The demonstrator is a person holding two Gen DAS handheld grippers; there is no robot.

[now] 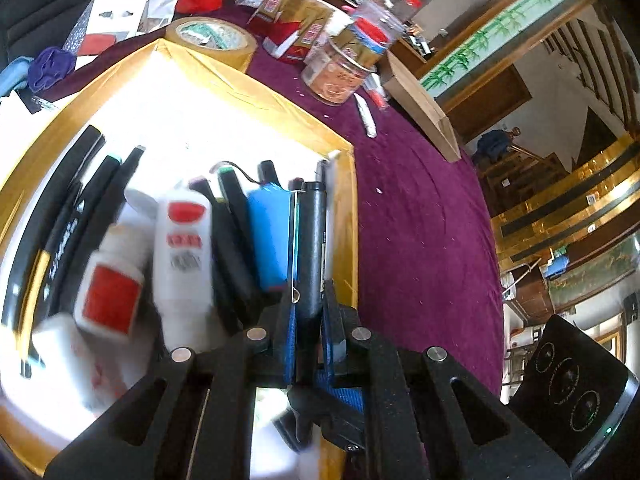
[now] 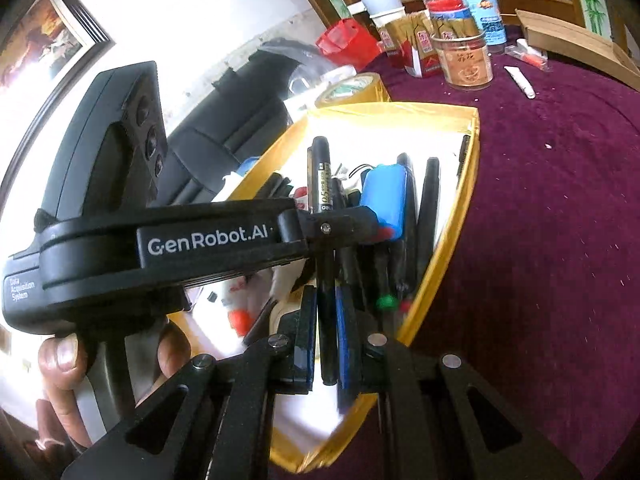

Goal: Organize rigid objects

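My left gripper (image 1: 310,312) and right gripper (image 2: 326,336), both angled down over the box (image 2: 452,252), clamp one black pen (image 2: 322,184).

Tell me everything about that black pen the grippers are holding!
The black pen is long, slim and looks like plastic, with gold and white lettering near its upper end. It is lifted above the yellow box, pointing away from both cameras. The right gripper is shut on its lower end, blue pads on both sides. The left gripper is shut on it further up, just below the lettering. A thin wire clip runs along its side. Nothing else seems to touch it.
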